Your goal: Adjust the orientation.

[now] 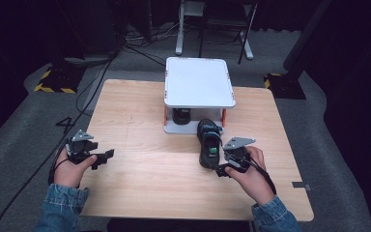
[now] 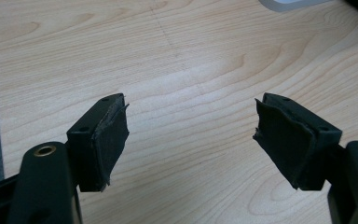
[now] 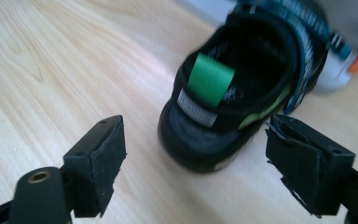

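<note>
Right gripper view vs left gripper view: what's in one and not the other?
Right gripper view alone: a black shoe with a green heel tab, lying just beyond the open right gripper, nothing between its jaws. Left gripper view alone: the open left gripper over bare wood. Both share the wooden table and a corner of the white rack.

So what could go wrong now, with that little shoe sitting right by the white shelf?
The right gripper stands open behind the shoe's heel; a careless push could slide the shoe into the white shelf's orange leg. A grab on the soft heel alone might let the shoe tip. Another dark shoe already sits under the shelf, crowding that space.
</note>
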A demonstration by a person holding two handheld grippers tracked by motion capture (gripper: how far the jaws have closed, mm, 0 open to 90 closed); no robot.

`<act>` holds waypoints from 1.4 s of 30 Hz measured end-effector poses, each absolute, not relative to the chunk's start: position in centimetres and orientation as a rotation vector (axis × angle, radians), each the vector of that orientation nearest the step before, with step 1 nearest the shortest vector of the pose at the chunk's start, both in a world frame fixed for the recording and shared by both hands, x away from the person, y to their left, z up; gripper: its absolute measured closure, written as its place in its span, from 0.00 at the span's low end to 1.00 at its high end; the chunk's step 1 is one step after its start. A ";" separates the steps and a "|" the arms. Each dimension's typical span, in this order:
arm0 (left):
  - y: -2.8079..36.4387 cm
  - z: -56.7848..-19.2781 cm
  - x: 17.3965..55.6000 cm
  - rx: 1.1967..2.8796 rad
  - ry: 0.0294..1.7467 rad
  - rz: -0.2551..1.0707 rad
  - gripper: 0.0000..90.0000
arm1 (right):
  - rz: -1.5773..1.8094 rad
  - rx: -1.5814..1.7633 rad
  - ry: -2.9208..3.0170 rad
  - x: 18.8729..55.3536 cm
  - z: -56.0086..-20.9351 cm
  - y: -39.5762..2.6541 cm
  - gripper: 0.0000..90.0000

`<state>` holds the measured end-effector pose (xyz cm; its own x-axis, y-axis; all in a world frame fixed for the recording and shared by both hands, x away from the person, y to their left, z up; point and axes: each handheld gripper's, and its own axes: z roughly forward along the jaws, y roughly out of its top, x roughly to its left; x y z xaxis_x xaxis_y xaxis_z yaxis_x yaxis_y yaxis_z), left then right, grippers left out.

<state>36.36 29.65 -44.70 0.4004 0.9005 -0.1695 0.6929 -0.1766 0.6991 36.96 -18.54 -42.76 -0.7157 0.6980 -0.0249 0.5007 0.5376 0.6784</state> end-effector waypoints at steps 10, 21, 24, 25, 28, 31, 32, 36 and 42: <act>29.4 -44.7 36.6 1.948 1.352 0.366 0.28 | 0.831 1.095 2.502 36.9 -46.6 -18.8 0.30; 29.2 -44.8 36.7 1.952 1.348 0.369 0.28 | 0.879 1.169 2.440 38.1 -49.3 -18.6 0.21; 29.2 -44.9 36.5 1.953 1.355 0.368 0.28 | 0.887 1.137 2.469 38.4 -49.3 -18.6 0.23; 29.2 -45.0 36.5 1.955 1.356 0.364 0.28 | 0.890 1.129 2.485 38.5 -49.2 -18.6 0.26; 29.5 -44.9 36.1 1.947 1.364 0.373 0.28 | 0.894 1.116 2.490 38.9 -48.9 -18.4 0.30; 29.8 -45.0 35.8 1.943 1.370 0.376 0.28 | 0.884 1.110 2.469 39.4 -48.8 -18.4 0.32; 29.9 -45.0 35.7 1.945 1.373 0.380 0.28 | 0.878 1.111 2.464 39.7 -48.7 -18.4 0.32; 30.3 -45.3 35.1 1.940 1.395 0.378 0.28 | 0.923 1.113 2.411 40.9 -48.3 -18.4 0.33; 30.9 -45.2 34.5 1.918 1.404 0.375 0.28 | 0.981 1.099 2.325 42.9 -47.8 -18.1 0.38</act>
